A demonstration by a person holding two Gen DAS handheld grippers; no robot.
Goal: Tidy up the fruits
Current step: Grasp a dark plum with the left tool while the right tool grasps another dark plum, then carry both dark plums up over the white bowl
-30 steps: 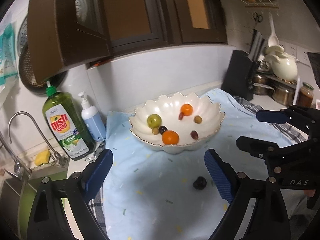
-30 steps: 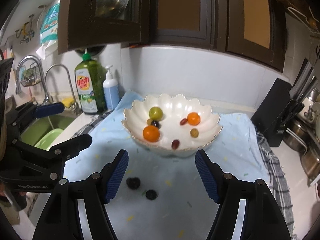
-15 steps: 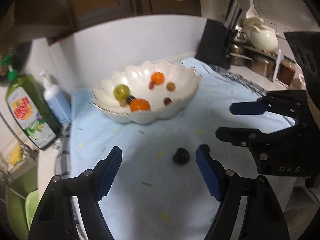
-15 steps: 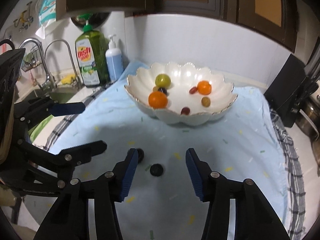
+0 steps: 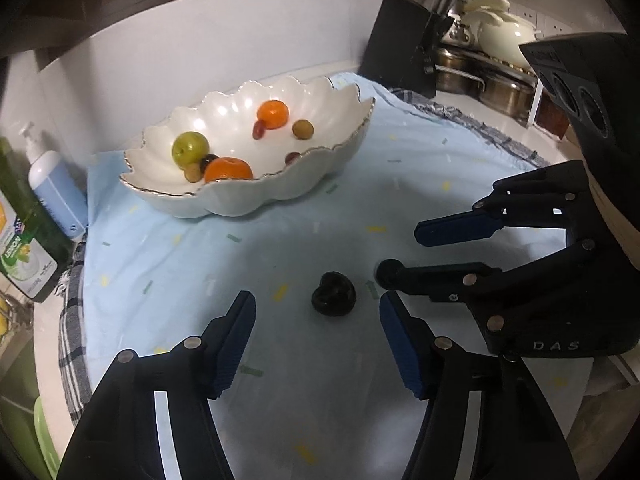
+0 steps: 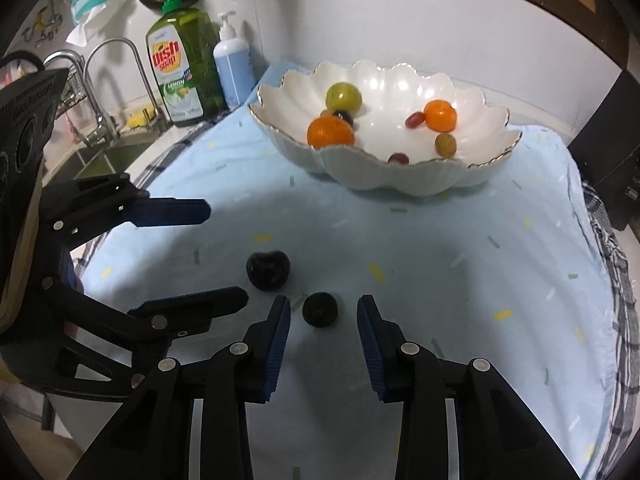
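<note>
Left wrist view puts your left gripper low over the pale blue cloth that covers the worktop, jaws spread wide, with the larger dark fruit lying on the cloth just ahead of the tips and between them, touched by neither finger. Your right gripper comes in from the right edge of that view, also spread apart; the smaller dark fruit is mostly hidden behind its nearer finger.

From the right wrist view, your right gripper has its blue-padded fingers parted on either side of the smaller dark fruit, with a gap showing on both sides, so it grips nothing. The larger dark fruit rests just beside it, toward the left, near the lower finger of your left gripper.

Toward the back edge of the cloth stands the scalloped white bowl, holding two oranges, a green fruit and several grapes. Both dark fruits lie outside it, well apart from its rim. At the back left corner, beside the sink, stand a green dish soap bottle and a blue pump bottle.
</note>
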